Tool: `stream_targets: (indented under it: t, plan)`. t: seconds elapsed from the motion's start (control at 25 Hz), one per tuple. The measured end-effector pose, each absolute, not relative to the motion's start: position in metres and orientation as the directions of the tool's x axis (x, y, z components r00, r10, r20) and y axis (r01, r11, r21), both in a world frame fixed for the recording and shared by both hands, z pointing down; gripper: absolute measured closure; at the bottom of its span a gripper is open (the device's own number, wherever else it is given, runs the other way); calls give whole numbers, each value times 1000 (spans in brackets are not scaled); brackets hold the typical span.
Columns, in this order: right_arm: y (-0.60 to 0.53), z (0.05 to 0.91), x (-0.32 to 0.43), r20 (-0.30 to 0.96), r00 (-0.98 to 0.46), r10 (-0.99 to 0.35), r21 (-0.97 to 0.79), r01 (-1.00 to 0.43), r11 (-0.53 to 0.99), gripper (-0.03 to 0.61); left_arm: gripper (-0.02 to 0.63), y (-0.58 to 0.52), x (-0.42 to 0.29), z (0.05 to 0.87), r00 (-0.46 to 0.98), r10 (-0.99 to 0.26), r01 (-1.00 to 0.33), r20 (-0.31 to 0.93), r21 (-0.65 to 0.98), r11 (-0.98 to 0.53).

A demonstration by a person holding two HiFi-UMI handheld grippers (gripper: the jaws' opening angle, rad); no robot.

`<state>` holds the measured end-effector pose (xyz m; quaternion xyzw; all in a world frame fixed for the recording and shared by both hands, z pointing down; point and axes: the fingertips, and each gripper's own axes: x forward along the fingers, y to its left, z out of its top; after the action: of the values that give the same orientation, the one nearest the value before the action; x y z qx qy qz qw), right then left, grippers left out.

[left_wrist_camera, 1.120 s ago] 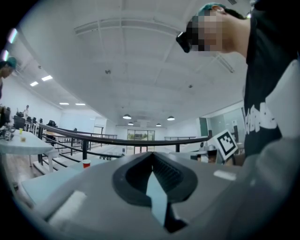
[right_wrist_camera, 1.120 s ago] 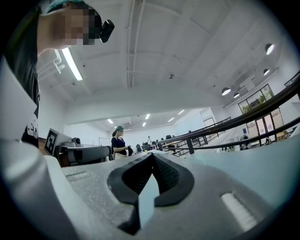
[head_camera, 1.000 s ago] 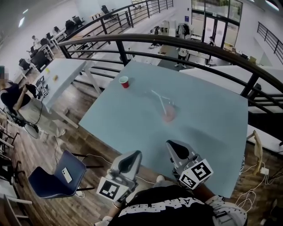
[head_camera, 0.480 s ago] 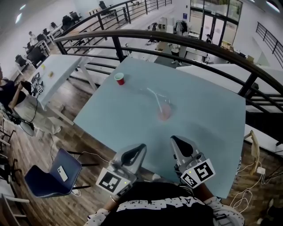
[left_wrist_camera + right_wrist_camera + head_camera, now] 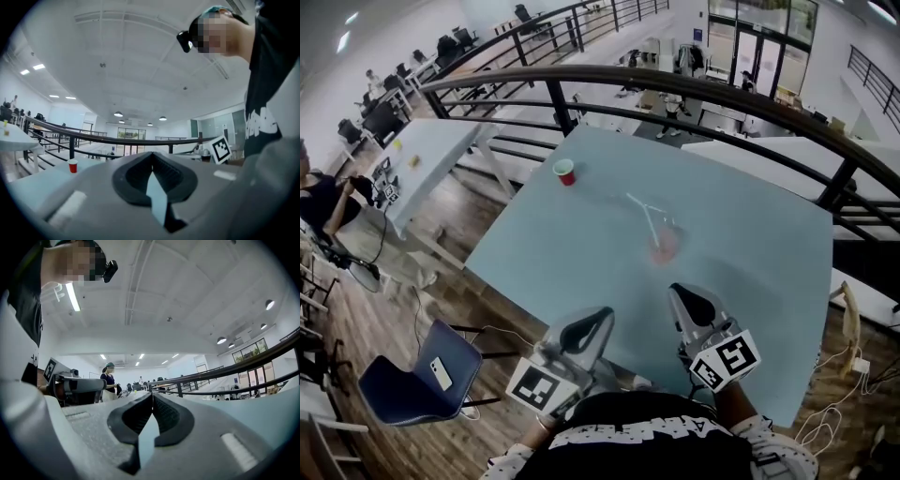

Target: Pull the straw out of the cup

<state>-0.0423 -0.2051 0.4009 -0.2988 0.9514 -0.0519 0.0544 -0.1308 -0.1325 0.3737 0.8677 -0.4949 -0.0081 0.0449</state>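
A clear cup (image 5: pixel 665 243) with a pinkish bottom stands near the middle of the pale blue table (image 5: pixel 581 253), and a white bent straw (image 5: pixel 645 212) sticks out of it, leaning up and to the left. My left gripper (image 5: pixel 589 330) and my right gripper (image 5: pixel 688 305) are held low by the table's near edge, well short of the cup. Both are shut with nothing between the jaws. In the left gripper view my left gripper (image 5: pixel 152 165) points up over the table; in the right gripper view my right gripper (image 5: pixel 152 405) does the same, and the cup is out of sight there.
A small red cup (image 5: pixel 566 172) stands near the table's far left corner, also seen in the left gripper view as the red cup (image 5: pixel 72 166). A dark metal railing (image 5: pixel 694 89) runs behind the table. A blue chair (image 5: pixel 417 380) holding a phone sits on the floor at the left.
The head view has shifted slightly, so the table and cups sit a little differently in frame. Both grippers stay low at the near edge, still shut.
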Motion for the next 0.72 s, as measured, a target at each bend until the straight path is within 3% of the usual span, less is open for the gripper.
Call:
stream_targets:
  t: [0.52, 0.6, 0.72]
  plan:
    - [-237, 406, -62, -67, -791, -608, -140, -596, 791, 571, 624, -170, -148, 385, 569, -821, -818, 43, 127, -561]
    - [-242, 410, -65, -61, -790, -609, -168, -594, 787, 506, 624, -177, -150, 384, 579, -814, -812, 44, 126, -570]
    - [-256, 412, -64, -67, -779, -623, -207, -600, 772, 506, 624, -191, -150, 387, 592, -804, -803, 57, 130, -582]
